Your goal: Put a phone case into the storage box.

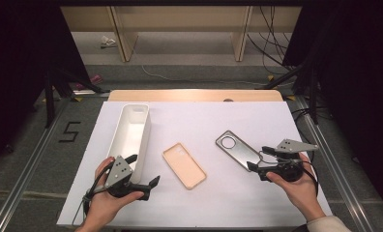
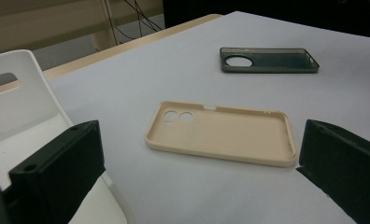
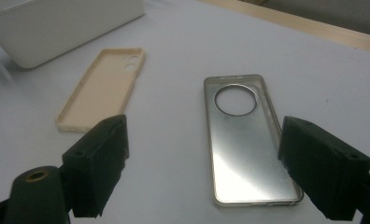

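In the high view a white sheet-covered table [image 1: 228, 203] carries three things: one long white rectangular plastic bin [image 1: 130, 137] at the left, one beige soft phone case [image 1: 184, 165] lying open-side up in the middle, and one dark grey phone case with a large round camera hole [image 1: 238, 149] to the right; the left gripper [image 1: 142, 171], held in the person's left hand [image 1: 107, 203], sits at the near end of the bin, its jaws spread wide and pointing toward the beige case, which lies near but apart from them; the right gripper [image 1: 258, 158], in the right hand [image 1: 298, 186], has its jaws parted at the near end of the grey case, just beside it, though contact cannot be told from here; in the left gripper view the two black jaws stand far apart and hold nothing, the beige case [image 2: 223, 133] lies flat ahead between them, the grey case [image 2: 269, 59] farther off, and the bin [image 2: 19, 112] rises behind the left-hand jaw; in the right gripper view the jaws are again wide apart and empty, the grey case [image 3: 248, 144] lies between them with its near end close to the right-hand jaw, the beige case [image 3: 103, 88] lies beyond the left-hand jaw, and the bin [image 3: 66, 25] stands behind it.
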`<state>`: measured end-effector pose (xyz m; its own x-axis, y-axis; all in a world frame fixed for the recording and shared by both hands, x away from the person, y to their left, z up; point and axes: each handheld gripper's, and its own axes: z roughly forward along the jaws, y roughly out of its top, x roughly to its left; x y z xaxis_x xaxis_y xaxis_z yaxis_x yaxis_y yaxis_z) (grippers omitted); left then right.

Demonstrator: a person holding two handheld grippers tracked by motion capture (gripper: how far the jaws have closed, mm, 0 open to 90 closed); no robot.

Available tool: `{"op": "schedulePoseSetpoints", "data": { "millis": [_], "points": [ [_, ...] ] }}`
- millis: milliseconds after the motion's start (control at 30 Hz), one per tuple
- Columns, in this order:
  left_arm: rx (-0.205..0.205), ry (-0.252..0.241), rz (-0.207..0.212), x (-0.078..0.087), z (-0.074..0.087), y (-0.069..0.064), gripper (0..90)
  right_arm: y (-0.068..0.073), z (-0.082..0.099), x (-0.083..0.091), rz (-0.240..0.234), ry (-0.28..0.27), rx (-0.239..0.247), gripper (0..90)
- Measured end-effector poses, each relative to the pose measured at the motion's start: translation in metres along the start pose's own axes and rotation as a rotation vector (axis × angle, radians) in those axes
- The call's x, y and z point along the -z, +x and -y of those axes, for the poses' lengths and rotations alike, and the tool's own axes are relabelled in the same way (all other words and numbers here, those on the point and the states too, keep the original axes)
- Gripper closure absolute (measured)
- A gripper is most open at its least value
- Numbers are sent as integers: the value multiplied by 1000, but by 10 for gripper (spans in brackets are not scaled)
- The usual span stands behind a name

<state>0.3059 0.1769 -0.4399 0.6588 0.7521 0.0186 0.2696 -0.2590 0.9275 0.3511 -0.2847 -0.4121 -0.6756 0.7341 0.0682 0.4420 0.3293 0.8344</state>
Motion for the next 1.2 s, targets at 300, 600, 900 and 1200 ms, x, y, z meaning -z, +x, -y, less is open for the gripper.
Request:
{"op": "schedulePoseSetpoints", "data": {
  "millis": [300, 600, 900, 1200],
  "points": [
    [-14, 2, -3, 0, 0, 2, 0, -2, -1, -4, 15, 3, -5, 188],
    [-11, 2, -7, 1, 0, 4, 1, -20, -2, -13, 91, 66, -43, 544],
    [-9, -1, -6, 1, 0, 4, 3, -33, -10, -28, 132, 133, -32, 777],
    [-11, -3, -3, 1, 0, 4, 5, -53, -15, -49, 212, 254, -50, 900]
  ]
}}
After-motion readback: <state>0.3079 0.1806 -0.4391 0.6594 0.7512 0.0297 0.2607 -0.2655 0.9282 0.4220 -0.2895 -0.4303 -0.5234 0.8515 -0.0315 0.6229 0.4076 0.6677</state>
